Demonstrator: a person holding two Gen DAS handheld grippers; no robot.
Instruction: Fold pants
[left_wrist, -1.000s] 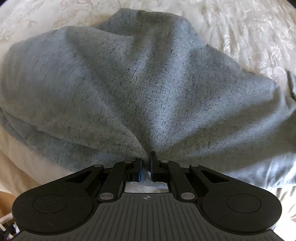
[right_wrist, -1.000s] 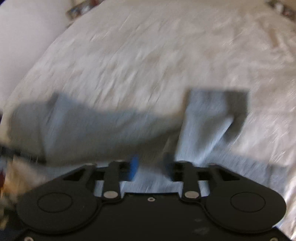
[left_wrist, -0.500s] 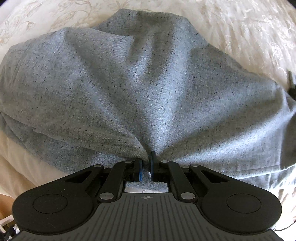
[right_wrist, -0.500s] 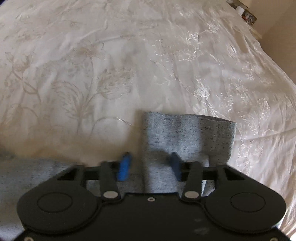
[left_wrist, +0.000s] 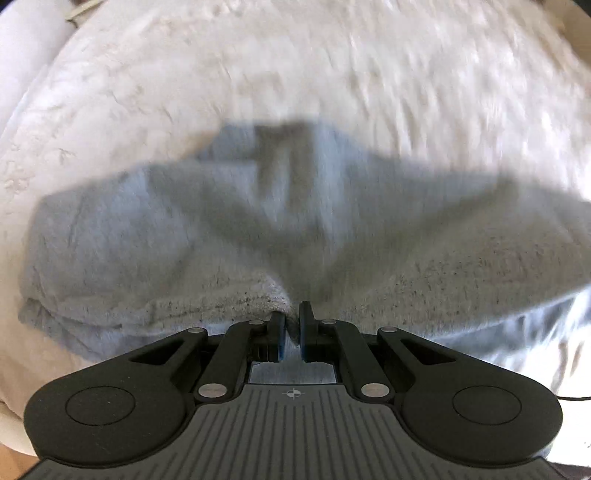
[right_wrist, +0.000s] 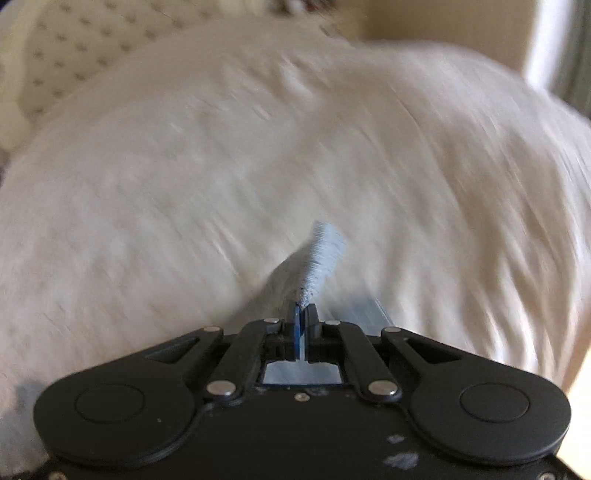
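The grey knit pants (left_wrist: 280, 236) lie spread across the white bed in the left wrist view, blurred by motion. My left gripper (left_wrist: 291, 317) is shut on a bunched edge of the pants. In the right wrist view my right gripper (right_wrist: 303, 312) is shut on a narrow edge of the pants (right_wrist: 325, 251), which stands up from the jaws above the bed. The rest of the pants is hidden from that view.
A cream embroidered bedspread (left_wrist: 295, 66) covers the bed under everything; it also shows in the right wrist view (right_wrist: 184, 184). A tufted headboard (right_wrist: 55, 44) stands at the far left and a pale wall (right_wrist: 443, 22) at the far right.
My right gripper was open over a pant cuff and has shut on it and lifted. My left gripper has pulled back with the pants, so more bed shows beyond them.
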